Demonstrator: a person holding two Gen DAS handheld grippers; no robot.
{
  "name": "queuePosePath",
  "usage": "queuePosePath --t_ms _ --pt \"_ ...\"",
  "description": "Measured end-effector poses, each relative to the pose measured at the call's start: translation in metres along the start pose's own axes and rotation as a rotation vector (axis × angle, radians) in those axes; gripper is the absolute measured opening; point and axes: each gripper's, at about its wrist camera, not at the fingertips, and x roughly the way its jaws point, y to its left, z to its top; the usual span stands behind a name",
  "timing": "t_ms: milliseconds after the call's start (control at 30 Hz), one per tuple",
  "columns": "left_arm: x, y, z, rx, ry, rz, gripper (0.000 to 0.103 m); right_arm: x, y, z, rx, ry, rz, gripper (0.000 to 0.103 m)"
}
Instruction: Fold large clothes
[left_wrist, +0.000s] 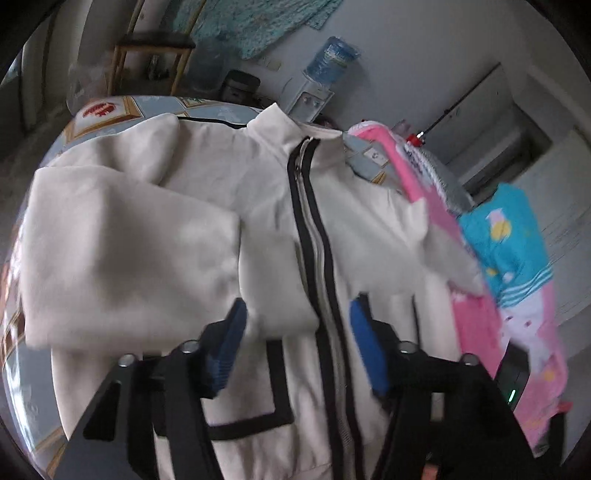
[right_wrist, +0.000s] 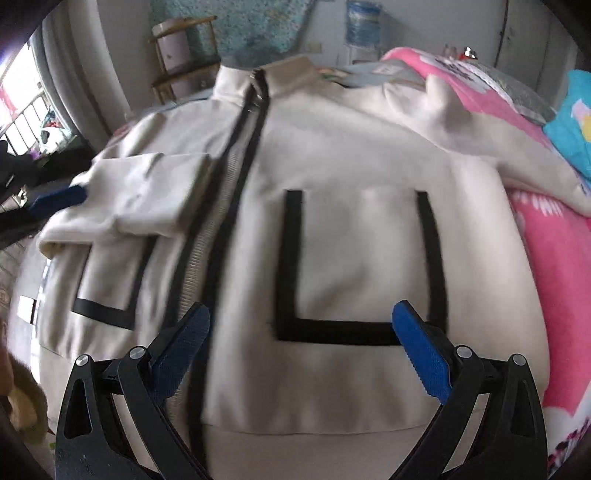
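Observation:
A cream zip-up jacket (left_wrist: 184, 177) lies face up on the bed, its black-edged zipper (left_wrist: 314, 240) running down the middle. One sleeve (left_wrist: 122, 251) is folded across the front. The other sleeve (right_wrist: 461, 122) stretches out over the pink blanket. My left gripper (left_wrist: 297, 332) hovers open above the zipper, near the folded sleeve's cuff, with nothing pinched. My right gripper (right_wrist: 303, 332) stands open above the jacket (right_wrist: 351, 147), near its hem and just below a black-outlined pocket (right_wrist: 362, 258). At the left edge of the right wrist view, a blue finger (right_wrist: 59, 199) of the left gripper shows beside the folded sleeve (right_wrist: 147, 192).
A pink blanket (left_wrist: 476, 325) and a turquoise printed cloth (left_wrist: 513, 236) lie along the jacket's right side. The patterned blue bed cover (left_wrist: 110, 110) shows at the far left. Behind stand a water dispenser (left_wrist: 314, 96), a wooden stool (left_wrist: 147, 48) and a corner shelf (right_wrist: 181, 55).

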Motion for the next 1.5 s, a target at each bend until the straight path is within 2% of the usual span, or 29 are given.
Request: queuePosePath --t_ms 100,233,400,600,767,833,900,933,1033,1133,1267,1367,1500 --pt "0.000 0.002 -0.023 0.031 -0.009 0.078 0.064 0.010 -0.005 0.000 -0.012 0.025 -0.010 0.096" --pt "0.011 0.017 -0.037 0.078 0.027 0.217 0.065 0.021 -0.005 -0.001 -0.049 0.043 -0.017 0.096" --pt "0.016 0.029 -0.052 0.079 0.060 0.284 0.065 0.021 -0.003 -0.003 -0.070 0.016 -0.021 0.096" --pt "0.004 0.041 -0.054 0.090 0.006 0.369 0.065 0.018 -0.005 -0.011 -0.104 -0.036 -0.006 0.096" --pt "-0.006 0.050 -0.051 0.115 -0.043 0.451 0.066 0.018 -0.005 0.003 -0.096 0.035 0.012 0.096" --pt "-0.008 0.054 -0.049 0.134 -0.056 0.492 0.066 0.009 -0.008 0.011 -0.063 0.006 0.071 0.096" --pt "-0.009 0.059 -0.047 0.137 -0.062 0.515 0.066 -0.009 -0.010 0.023 -0.033 -0.056 0.168 0.096" --pt "-0.010 0.061 -0.047 0.132 -0.067 0.517 0.066 -0.016 -0.011 0.030 -0.012 -0.077 0.244 0.096" --pt "-0.013 0.066 -0.046 0.116 -0.081 0.512 0.066 -0.016 -0.012 0.051 0.050 -0.039 0.428 0.095" --pt "-0.016 0.070 -0.044 0.111 -0.108 0.504 0.066 -0.001 -0.008 0.073 0.107 0.035 0.573 0.086" --pt "-0.012 0.077 -0.040 0.087 -0.109 0.496 0.066 0.027 0.007 0.102 0.136 0.119 0.668 0.078" --pt "-0.006 0.085 -0.037 0.063 -0.090 0.504 0.066 0.052 0.015 0.116 0.182 0.186 0.728 0.067" --pt "0.000 0.094 -0.037 0.026 -0.062 0.505 0.066 0.084 0.027 0.125 0.185 0.257 0.665 0.047"
